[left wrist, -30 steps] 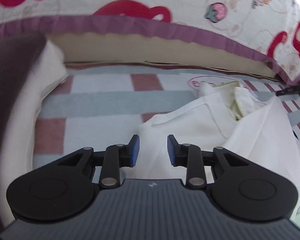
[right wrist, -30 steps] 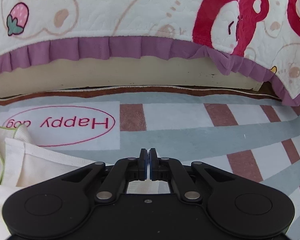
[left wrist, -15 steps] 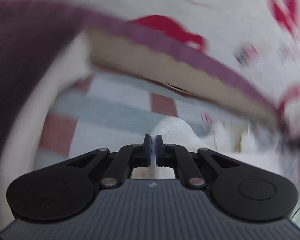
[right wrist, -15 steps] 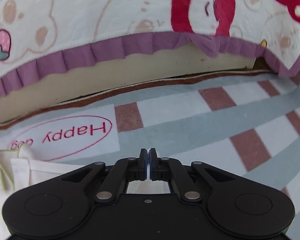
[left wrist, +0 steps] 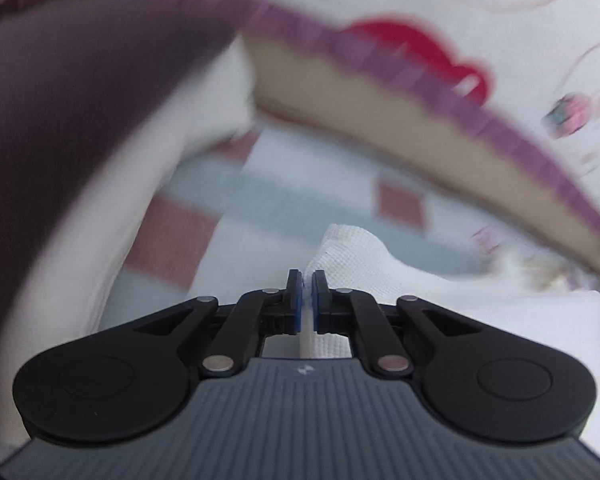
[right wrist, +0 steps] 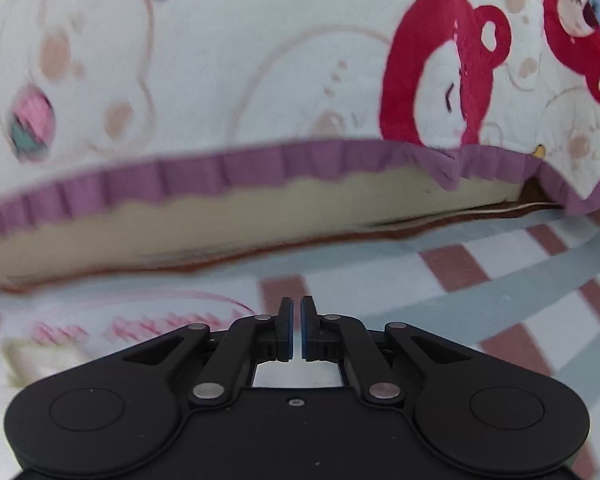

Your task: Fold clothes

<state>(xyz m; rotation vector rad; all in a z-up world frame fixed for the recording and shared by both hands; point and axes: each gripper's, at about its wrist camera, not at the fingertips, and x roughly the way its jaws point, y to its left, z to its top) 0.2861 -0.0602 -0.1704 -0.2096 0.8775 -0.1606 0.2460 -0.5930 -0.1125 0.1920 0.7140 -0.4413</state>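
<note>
My left gripper (left wrist: 306, 300) pinches the white garment (left wrist: 352, 248), which trails toward 3 o'clock over the checked mat (left wrist: 276, 200), but my right gripper's (right wrist: 296, 330) fingers are parting with nothing between, so the fold may sag lopsided.

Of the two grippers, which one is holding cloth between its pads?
The left gripper: its pads pinch a fold of the white garment. The right gripper has nothing between its pads, and its jaws are opening.
</note>
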